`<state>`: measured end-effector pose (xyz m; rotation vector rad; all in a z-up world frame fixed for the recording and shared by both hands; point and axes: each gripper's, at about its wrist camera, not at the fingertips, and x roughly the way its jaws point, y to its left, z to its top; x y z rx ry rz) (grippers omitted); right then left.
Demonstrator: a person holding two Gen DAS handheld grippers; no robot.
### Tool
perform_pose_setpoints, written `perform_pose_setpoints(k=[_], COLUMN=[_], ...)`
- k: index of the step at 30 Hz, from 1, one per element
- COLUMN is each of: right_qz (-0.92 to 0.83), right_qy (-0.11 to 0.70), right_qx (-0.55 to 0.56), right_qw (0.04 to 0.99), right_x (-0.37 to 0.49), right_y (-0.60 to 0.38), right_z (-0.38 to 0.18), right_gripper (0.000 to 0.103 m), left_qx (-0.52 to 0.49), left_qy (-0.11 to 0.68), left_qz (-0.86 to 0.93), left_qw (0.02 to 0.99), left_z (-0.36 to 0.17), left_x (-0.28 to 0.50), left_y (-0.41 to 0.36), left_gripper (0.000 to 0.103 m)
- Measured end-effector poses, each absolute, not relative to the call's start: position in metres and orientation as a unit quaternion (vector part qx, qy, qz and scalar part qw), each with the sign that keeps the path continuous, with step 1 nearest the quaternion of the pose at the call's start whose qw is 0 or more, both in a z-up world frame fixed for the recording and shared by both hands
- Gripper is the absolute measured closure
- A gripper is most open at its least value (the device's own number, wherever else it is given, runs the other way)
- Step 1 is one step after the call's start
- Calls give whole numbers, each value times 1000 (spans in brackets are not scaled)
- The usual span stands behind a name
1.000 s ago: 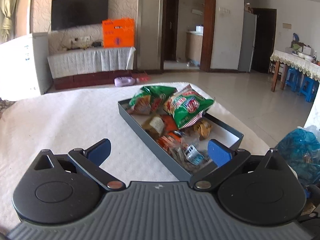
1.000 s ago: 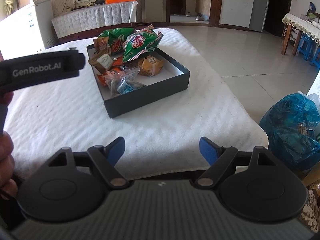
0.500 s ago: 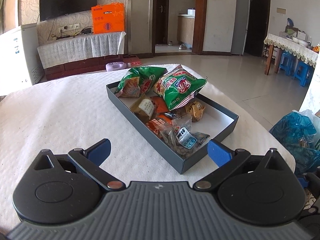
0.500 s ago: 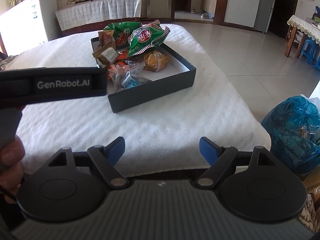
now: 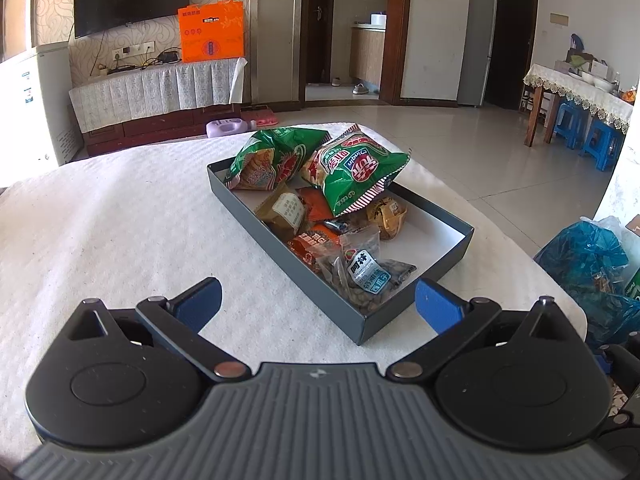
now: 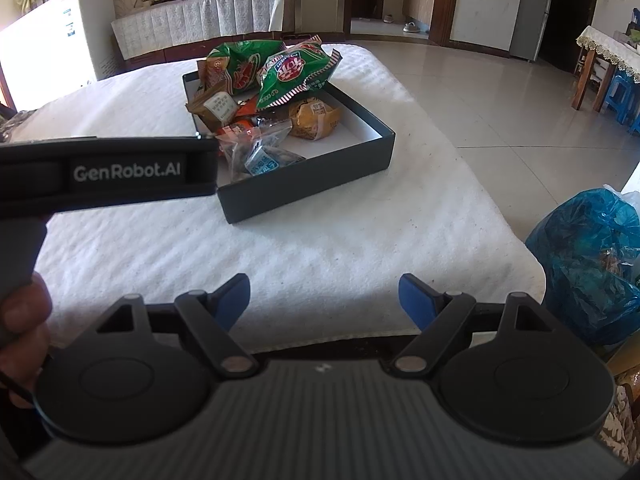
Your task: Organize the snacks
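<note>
**Snacks gathered in the dark box; both hand-held grippers empty**

The snacks are seen lying together in a shallow dark box [image 5: 424, 300] with a white floor, set on a worktop covered by a white cloth [image 5: 120, 220]. Two green bags [image 5: 352, 168] are propped at the box's 12 o'clock end; a brown wrapped cake [image 5: 282, 212] and orange packets lie mid-box; a clear bag of seeds [image 5: 366, 276] sits at the 6 o'clock corner, a yellow-brown bun [image 6: 314, 118] towards 3 o'clock. The white floor at 3 o'clock is bare.

The left hand-held gripper [image 5: 318, 304] is held spread wide with nothing between its fingers, near the box's closest corner. The right hand-held gripper [image 6: 324, 300] is likewise wide and empty, further back at the cloth's edge.

No snack is seen outside the box, so the scene would fit either a finished gathering or a tidying inside the box. If one is lifted, it is best pinched by a sealed edge.
</note>
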<state>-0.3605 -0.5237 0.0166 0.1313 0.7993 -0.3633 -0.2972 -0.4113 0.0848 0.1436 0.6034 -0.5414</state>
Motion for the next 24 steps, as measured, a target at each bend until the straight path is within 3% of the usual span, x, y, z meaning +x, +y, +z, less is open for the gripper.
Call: perform_pose_setpoints(k=[24], right_qz=[-175], right_qy=[387], right_qx=[65], right_qw=[903], right_x=[-361], right_y=[-524], right_z=[17], right_gripper=[20], left_qx=[78], left_qy=[288], left_qz=[-274], left_qw=[914], left_z=[84], left_x=[-301], left_y=[-411], left_gripper=[0])
